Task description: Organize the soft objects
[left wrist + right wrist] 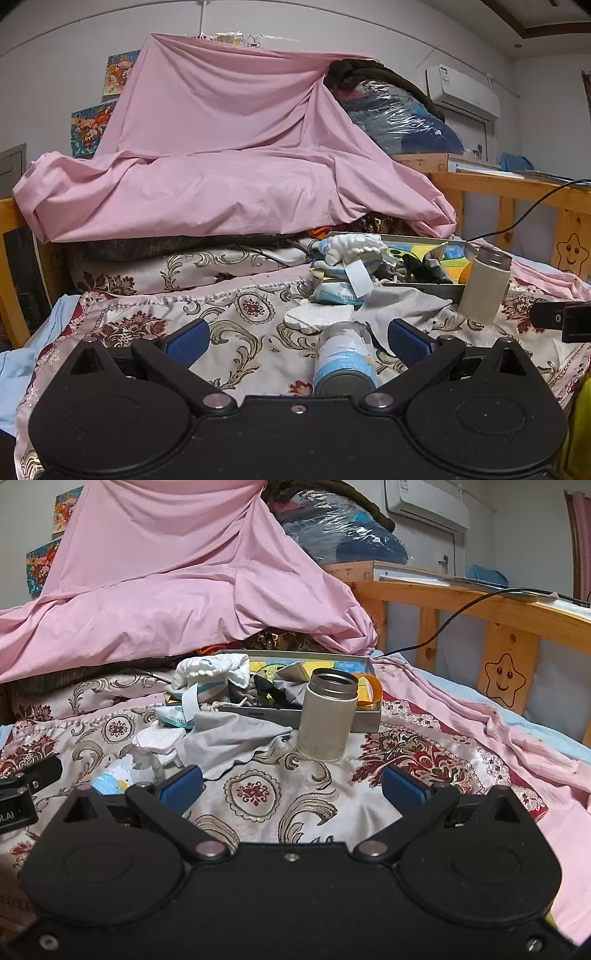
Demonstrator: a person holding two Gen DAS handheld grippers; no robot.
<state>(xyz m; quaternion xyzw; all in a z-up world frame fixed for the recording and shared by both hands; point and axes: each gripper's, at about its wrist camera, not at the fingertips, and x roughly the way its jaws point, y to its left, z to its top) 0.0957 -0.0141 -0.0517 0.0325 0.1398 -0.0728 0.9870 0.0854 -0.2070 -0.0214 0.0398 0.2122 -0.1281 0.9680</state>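
On the patterned bedspread (240, 314) lies a pile of soft things: a grey cloth (402, 302) (229, 734), a white foam piece (317, 317) (159, 740), a white and blue bundle (351, 251) (210, 672) and tissue packs. A flat grey tray (317, 710) holds more small items. A plastic bottle (345, 362) (114, 777) lies between my left gripper's blue pads. My left gripper (297, 341) is open above it. My right gripper (291, 788) is open and empty over bare bedspread, in front of a beige flask (327, 716) (484, 286).
A large pink sheet (229, 166) (177, 590) drapes over a heap at the back. A wooden bed rail (509, 627) with a star runs on the right, with a black cable (458, 616) across it. Bagged clothes (402, 118) sit on a shelf behind.
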